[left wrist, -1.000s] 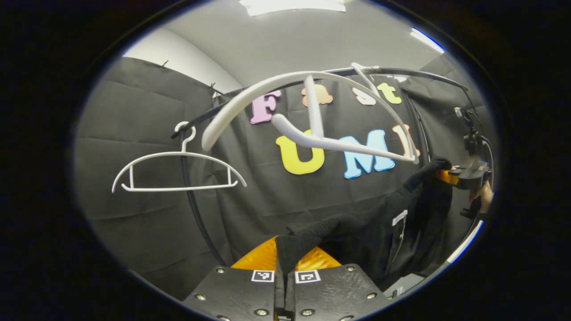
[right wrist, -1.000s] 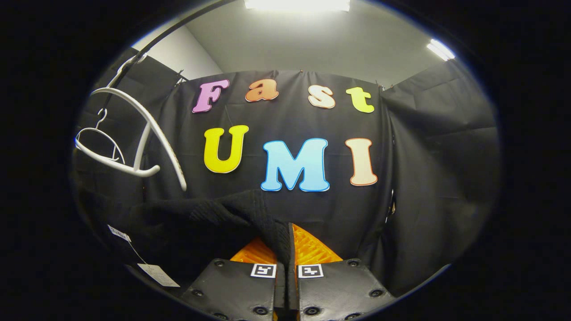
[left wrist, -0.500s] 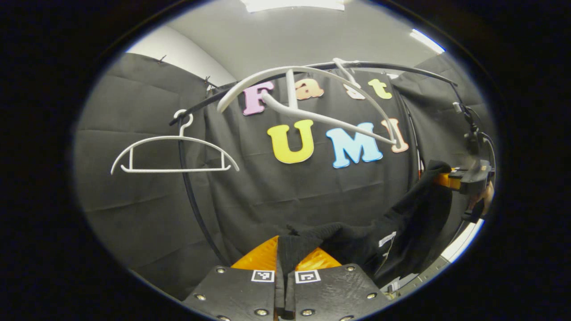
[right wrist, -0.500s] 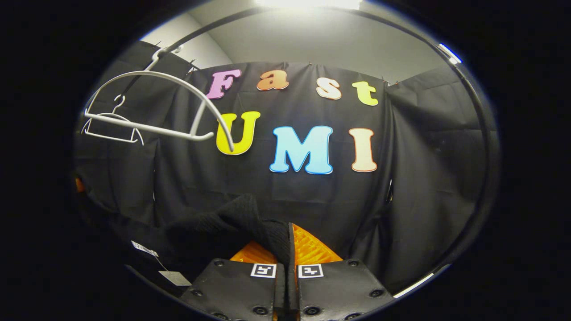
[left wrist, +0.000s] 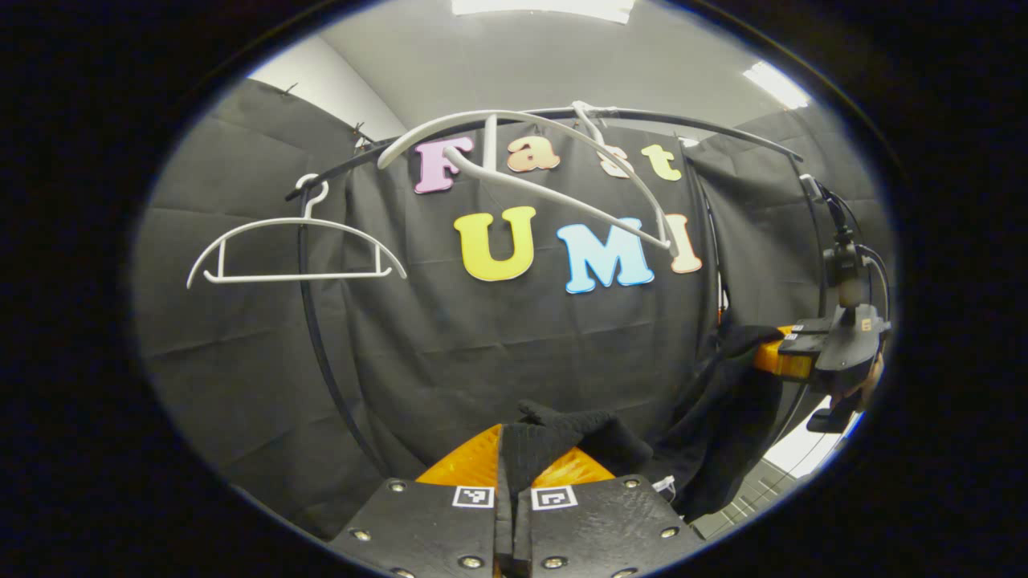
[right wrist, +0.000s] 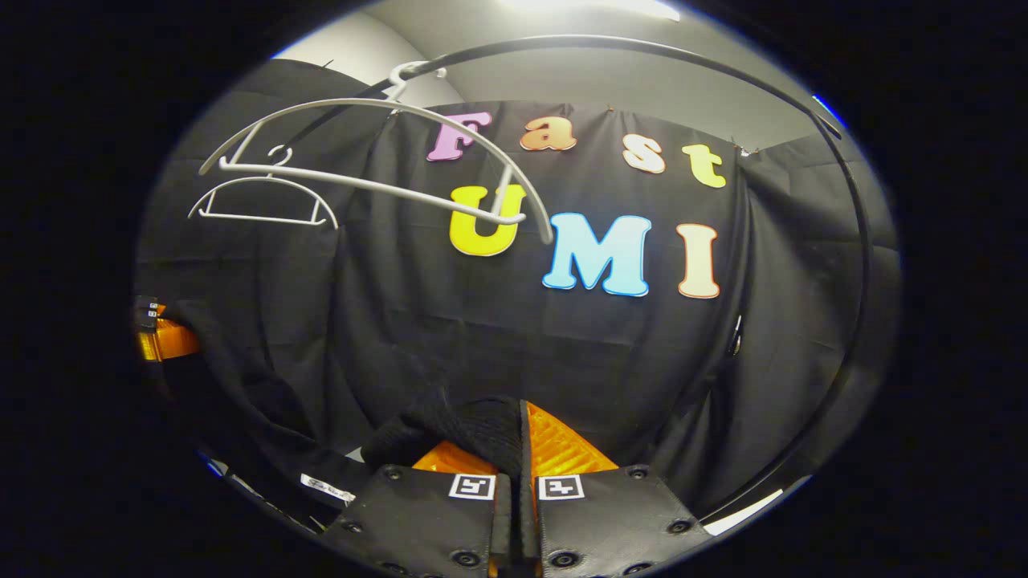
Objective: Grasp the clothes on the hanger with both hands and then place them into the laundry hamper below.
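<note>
A black knit garment (left wrist: 723,417) hangs between my two grippers, off its hanger. In the left gripper view my left gripper (left wrist: 514,466) is shut on one end of the cloth (left wrist: 534,449), and the right gripper (left wrist: 791,357) holds the other end at the far right. In the right gripper view my right gripper (right wrist: 518,453) is shut on a bunched fold of the garment (right wrist: 458,429), and the left gripper (right wrist: 165,337) shows at the far left. The bare white hanger (left wrist: 514,160) swings tilted on the black rail (left wrist: 723,132) above. The hamper is hidden.
A second white hanger (left wrist: 293,249) hangs level on the rail to the left, and appears again (right wrist: 261,201) in the right gripper view. The rack's black upright (left wrist: 317,321) curves down on the left. A white tag (right wrist: 325,487) dangles from the garment.
Both grippers have dropped lower with the garment, so the hangers and rail now sit higher in both views. The emptied hanger keeps swinging, and the cloth sags lower between the grippers.
</note>
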The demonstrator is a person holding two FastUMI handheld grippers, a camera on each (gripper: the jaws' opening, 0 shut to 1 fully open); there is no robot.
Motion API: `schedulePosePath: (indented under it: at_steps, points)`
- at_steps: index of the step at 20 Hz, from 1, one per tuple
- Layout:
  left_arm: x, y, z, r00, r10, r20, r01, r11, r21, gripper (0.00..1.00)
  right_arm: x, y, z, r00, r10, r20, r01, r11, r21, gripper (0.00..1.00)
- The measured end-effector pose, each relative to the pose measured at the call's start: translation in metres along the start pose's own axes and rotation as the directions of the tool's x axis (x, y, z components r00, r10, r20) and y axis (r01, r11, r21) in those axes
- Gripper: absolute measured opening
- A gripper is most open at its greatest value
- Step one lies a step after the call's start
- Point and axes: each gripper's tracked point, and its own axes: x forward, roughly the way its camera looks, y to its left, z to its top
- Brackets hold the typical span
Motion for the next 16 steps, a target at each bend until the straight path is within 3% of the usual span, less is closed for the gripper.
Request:
schedulePosePath:
  at_steps: [9,16]
  points:
    - [0.035,-0.029,-0.033,0.995,-0.087,-0.040,0.083,0.992,-0.095,0.02,-0.016,0.062,-0.063,0.989,0.098,-0.108,-0.092,0.994,0.058,0.06]
    - [0.040,-0.041,-0.109,0.979,-0.086,-0.183,0.060,0.988,-0.142,0.00,-0.012,0.090,-0.139,0.961,0.125,-0.246,-0.102,0.989,0.105,0.06]
